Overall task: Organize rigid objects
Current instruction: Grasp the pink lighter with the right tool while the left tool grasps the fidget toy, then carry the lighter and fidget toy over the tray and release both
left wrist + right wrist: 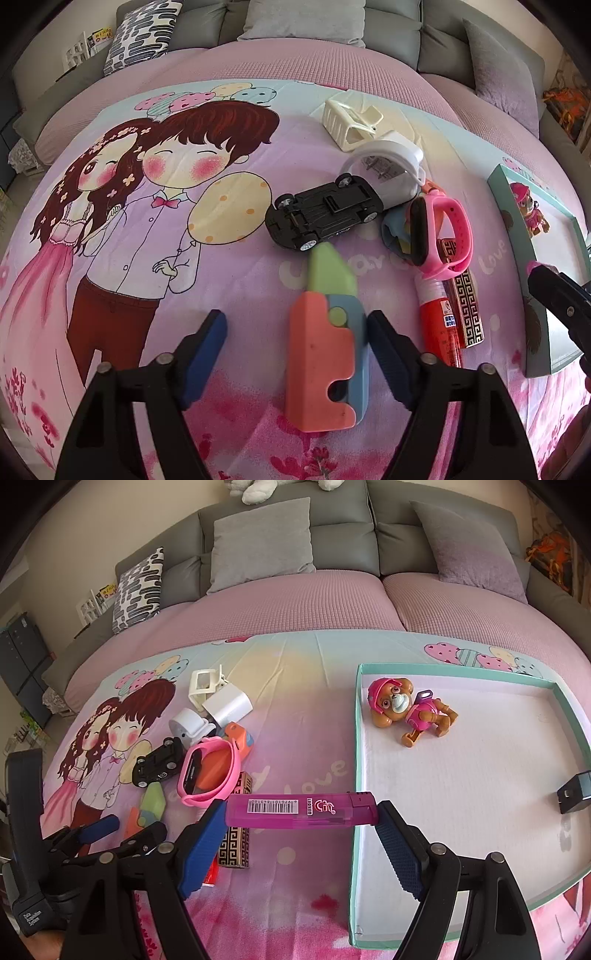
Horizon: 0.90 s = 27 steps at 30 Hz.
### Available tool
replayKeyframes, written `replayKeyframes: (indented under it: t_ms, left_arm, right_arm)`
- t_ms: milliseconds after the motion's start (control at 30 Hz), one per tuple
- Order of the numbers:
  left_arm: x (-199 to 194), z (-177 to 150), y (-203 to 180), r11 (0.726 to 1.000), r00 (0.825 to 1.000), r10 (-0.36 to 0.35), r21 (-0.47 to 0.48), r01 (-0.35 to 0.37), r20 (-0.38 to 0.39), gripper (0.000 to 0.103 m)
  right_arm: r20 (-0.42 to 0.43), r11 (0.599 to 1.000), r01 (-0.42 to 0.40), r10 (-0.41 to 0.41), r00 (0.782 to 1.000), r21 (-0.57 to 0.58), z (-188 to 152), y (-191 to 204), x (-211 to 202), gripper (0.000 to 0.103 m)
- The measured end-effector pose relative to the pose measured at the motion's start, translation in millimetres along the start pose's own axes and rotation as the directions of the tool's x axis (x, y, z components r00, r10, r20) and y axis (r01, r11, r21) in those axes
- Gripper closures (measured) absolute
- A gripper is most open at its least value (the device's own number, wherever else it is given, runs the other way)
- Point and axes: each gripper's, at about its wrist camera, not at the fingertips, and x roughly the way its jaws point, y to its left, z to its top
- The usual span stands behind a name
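Currently my right tongs (301,812) grip the pink lighter (301,809) endwise, at the tray's (458,672) left edge. I carry it level over the rim before releasing. My left tongs (295,345) straddle the toy knife (328,354) on the bed, not clamped.

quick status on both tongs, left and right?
Left tongs: open around the orange-and-blue toy knife, no grip yet.
Right tongs: shut on the pink lighter, held end to end.
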Motion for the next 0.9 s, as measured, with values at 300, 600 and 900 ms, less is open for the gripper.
replayKeyframes:
  t_ms: [300, 600, 900]
  left_arm:
    - [-5, 0, -8, 0.998, 0.999, -0.037, 0.042, 0.037, 0.012, 0.058]
    - [-50, 9, -5, 0.991, 0.98, -0.134, 0.01, 0.134, 0.151, 0.059]
    - [-73, 14, -24, 0.983, 0.961, -0.184, 0.063, 0.174, 0.205, 0.059]
  right_arm:
    - [-0.001, 1.0, -0.003, 0.003, 1.0, 0.003, 0, 0, 0, 0.02]
    - [0.063, 1.0, -0.008, 0.008, 0.998, 0.013, 5, -1, -22, 0.02]
    - [0.093, 0.999, 0.007, -0.011, 0.996, 0.043, 9, -14, -34, 0.02]
